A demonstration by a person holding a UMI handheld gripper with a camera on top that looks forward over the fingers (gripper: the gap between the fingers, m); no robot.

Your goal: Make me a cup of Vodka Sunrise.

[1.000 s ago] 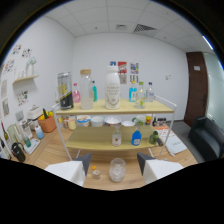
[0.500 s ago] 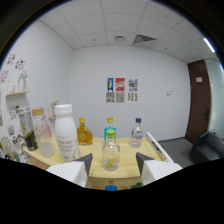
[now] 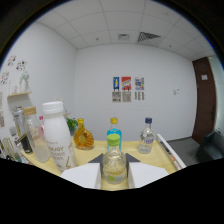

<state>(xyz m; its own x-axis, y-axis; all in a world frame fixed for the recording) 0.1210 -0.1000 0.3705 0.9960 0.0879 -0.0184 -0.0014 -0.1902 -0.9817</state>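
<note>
Nearest, the gripper [image 3: 114,176] has its two pale fingers [image 3: 80,176] set a little apart, and a small clear bottle with a green cap [image 3: 114,162] stands between them; whether the pads actually press on its glass cannot be told from here, since the bottle's base looks to sit at the level of the yellow shelf top [image 3: 150,155]. Just to the left of the fingers stands a tall white bottle with a white cap [image 3: 58,136], and left of that a slimmer clear bottle with a tan lid [image 3: 35,135]. Farther back on the same shelf, a squat amber bottle [image 3: 83,137] sits left of centre, a blue bottle with a yellow cap [image 3: 114,131] stands right behind the green-capped one, and a clear bottle with a dark blue cap [image 3: 146,138] stands to the right. Well beyond, three posters [image 3: 126,89] hang on the white far wall, with a dark brown door [image 3: 205,97] at the far right
</note>
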